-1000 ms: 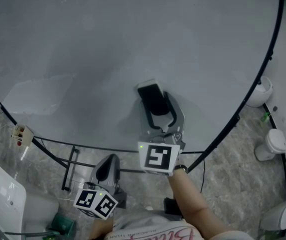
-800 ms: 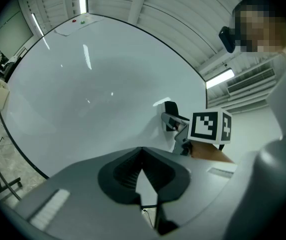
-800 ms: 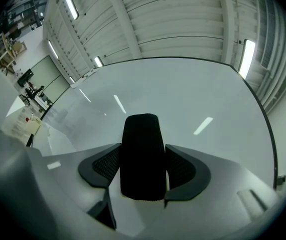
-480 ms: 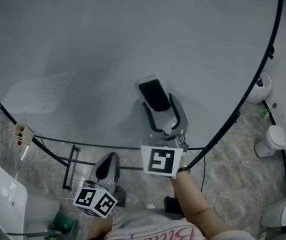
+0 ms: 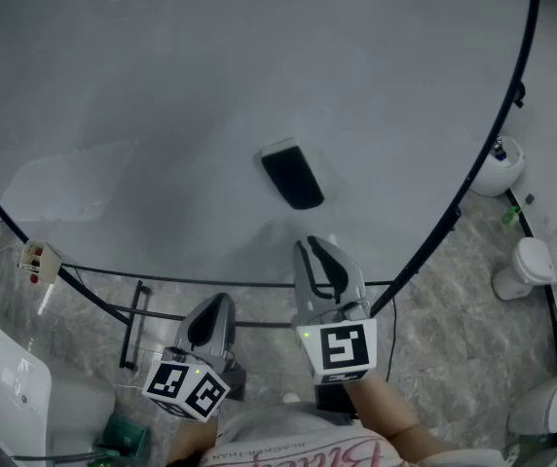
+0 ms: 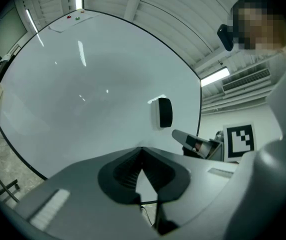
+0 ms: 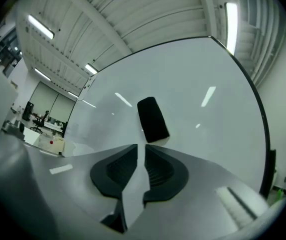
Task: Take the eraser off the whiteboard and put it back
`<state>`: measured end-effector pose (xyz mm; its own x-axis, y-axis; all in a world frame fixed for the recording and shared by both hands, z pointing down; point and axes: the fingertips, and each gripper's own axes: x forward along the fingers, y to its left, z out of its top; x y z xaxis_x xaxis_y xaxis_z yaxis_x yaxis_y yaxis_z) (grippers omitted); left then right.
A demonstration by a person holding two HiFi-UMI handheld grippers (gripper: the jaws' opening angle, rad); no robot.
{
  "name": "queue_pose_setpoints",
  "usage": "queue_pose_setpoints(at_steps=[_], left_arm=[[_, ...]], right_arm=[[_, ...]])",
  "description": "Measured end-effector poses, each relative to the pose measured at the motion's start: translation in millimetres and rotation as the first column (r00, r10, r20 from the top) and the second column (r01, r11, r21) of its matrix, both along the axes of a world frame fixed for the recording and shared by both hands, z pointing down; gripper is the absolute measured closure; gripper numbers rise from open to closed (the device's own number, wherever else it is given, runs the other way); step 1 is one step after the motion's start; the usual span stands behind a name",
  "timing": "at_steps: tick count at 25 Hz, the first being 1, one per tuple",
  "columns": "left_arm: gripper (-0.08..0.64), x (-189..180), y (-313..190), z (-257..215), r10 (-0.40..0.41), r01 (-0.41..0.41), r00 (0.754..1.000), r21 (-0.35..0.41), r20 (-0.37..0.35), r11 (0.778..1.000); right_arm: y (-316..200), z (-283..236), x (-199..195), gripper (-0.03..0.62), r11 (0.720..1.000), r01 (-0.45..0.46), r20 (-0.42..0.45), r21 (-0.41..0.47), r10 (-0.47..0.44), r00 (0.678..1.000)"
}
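Eraser [image 6: 165, 112] edge-on in left gripper view

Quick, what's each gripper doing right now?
Left gripper: shut, empty.
Right gripper: jaws closing, narrow gap, nothing between them; eraser sits apart on the whiteboard.

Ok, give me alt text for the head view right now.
A black eraser sticks to the whiteboard, untouched. Below it the right hand-held gripper hangs clear, jaws closing on nothing; the left hand-held gripper sits lower left, under the board's edge.
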<state>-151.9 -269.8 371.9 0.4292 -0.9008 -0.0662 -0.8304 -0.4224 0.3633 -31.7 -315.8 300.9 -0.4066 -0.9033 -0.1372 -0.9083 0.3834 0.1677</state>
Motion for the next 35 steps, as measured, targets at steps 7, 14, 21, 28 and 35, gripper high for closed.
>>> queue_pose_setpoints(at_steps=[7, 14, 21, 28, 35], left_arm=[[0.56, 7.3, 2.6, -0.5, 0.02, -0.02, 1.0, 0.006, -0.009, 1.0], [0.56, 20.4, 4.0, -6.7, 0.054, -0.053, 0.998, 0.032, -0.019, 0.998], [0.56, 35.8, 4.5, -7.9, 0.097, -0.096, 0.995, 0.045, -0.013, 0.994], [0.56, 46.3, -1.4, -11.0, 0.117, -0.115, 0.993, 0.055, -0.019, 0.992], [0.56, 59.7, -16.9, -23.8, 0.123, -0.125, 0.992, 0.095, 0.028, 0.988]], right_arm=[[31.0, 47.8, -3.6, 0.591, 0.98, 0.132, 0.06, -0.147, -0.124, 0.99], [57.9, 73.6, -3.4, 0.592, 0.962, 0.183, 0.113, -0.201, -0.163, 0.98], [55.4, 77.4, 0.2, 0.592, 0.967, 0.137, 0.099, -0.215, -0.117, 0.988], [41.2, 72.6, 10.8, 0.592, 0.963, 0.096, 0.119, -0.253, -0.068, 0.991], [26.4, 54.5, 13.3, 0.592, 0.97, 0.091, 0.119, -0.226, -0.065, 0.991]])
